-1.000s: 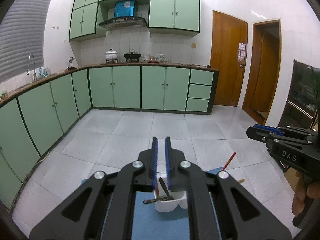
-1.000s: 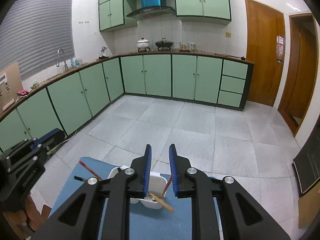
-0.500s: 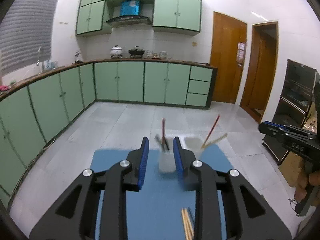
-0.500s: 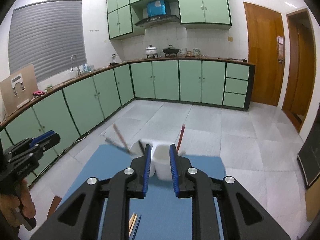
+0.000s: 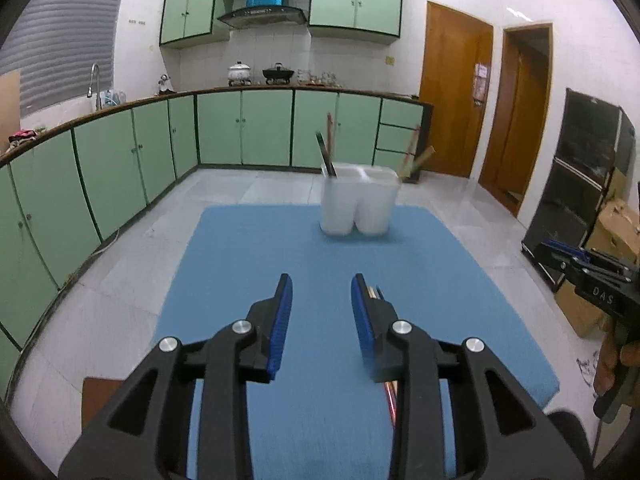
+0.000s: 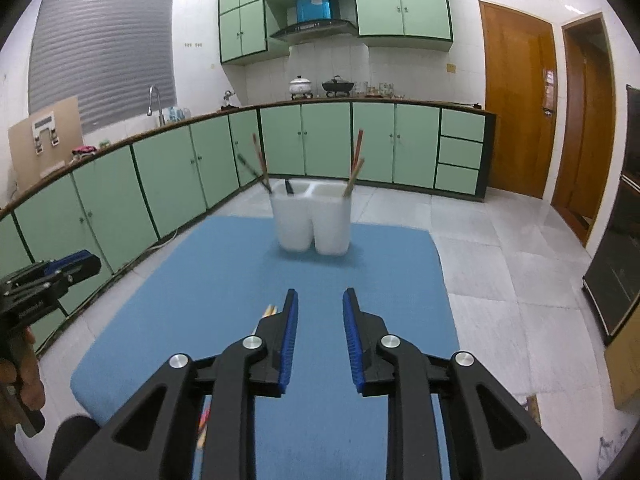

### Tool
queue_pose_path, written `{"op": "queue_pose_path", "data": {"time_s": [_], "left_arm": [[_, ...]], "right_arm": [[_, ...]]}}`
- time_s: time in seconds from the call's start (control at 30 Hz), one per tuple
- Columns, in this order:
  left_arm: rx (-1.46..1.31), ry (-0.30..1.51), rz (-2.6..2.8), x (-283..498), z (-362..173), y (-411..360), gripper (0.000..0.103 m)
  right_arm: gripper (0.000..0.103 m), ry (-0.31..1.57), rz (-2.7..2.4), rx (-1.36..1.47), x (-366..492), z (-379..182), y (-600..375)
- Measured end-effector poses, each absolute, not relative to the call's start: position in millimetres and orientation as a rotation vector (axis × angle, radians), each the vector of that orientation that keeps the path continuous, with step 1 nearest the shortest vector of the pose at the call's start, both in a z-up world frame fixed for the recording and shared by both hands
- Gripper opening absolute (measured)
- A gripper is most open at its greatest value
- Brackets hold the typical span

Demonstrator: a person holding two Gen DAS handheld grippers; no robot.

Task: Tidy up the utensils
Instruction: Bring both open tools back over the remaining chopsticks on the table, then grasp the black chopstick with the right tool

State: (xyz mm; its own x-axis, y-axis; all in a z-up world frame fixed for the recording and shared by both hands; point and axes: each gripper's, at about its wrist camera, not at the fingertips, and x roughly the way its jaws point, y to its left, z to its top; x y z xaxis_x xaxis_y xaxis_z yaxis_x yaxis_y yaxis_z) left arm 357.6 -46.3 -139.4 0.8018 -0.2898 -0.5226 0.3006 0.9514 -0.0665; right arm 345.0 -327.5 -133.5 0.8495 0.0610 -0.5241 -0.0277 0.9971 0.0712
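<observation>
A white two-compartment utensil holder (image 5: pixel 358 204) (image 6: pixel 310 222) stands upright at the far end of a blue mat (image 5: pixel 256 264) (image 6: pixel 200 280). Chopsticks and a dark utensil stick out of its compartments. Loose chopsticks (image 5: pixel 374 292) (image 6: pixel 270 310) lie on the mat near me, mostly hidden under the fingers. My left gripper (image 5: pixel 321 292) is open and empty above the near mat. My right gripper (image 6: pixel 318 306) is open and empty, also above the near mat. Each gripper shows at the edge of the other's view, the right (image 5: pixel 592 280) and the left (image 6: pixel 40 284).
The mat covers a table with tiled floor (image 6: pixel 500 248) around it. Green cabinets (image 5: pixel 120 160) run along the left and back. A dark cabinet (image 5: pixel 580 184) and cardboard boxes (image 5: pixel 612 232) stand at the right. Wooden doors (image 6: pixel 516 100) are at the back right.
Both grippers have pulled back from the holder and opened their jaws wider. The holder now stands farther away, and more of the mat and the loose chopsticks show.
</observation>
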Motion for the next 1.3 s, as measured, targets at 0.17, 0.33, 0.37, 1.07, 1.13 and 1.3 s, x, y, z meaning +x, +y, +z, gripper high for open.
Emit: {"op": "queue_pose_path", "data": {"time_s": [0.17,0.33,0.37,1.07,1.13,1.3], "left_arm": [[0.014,0.620,-0.338,328,-181,-49,0.030],[0.012,0.690,-0.350,307,-217,-55,0.030],[0.014,0.697,-0.347,301,-223,-55,0.030],[0.044,0.821,-0.356,290,-282,-66,0.035],[0.038,0.821,-0.350,292,-281,-65,0.035],[0.039,0.817,-0.353,291,-283,-67,0.035]], "right_arm": [[0.023,0.595,0.052,0.065,316,-167,-310],[0.023,0.660,0.065,0.076,300,-202,-291],[0.023,0.676,0.065,0.085,297,-211,-288],[0.023,0.774,0.131,0.038,296,-272,-245],[0.023,0.774,0.132,0.033,298,-275,-241],[0.023,0.767,0.119,0.031,308,-276,-242]]}}
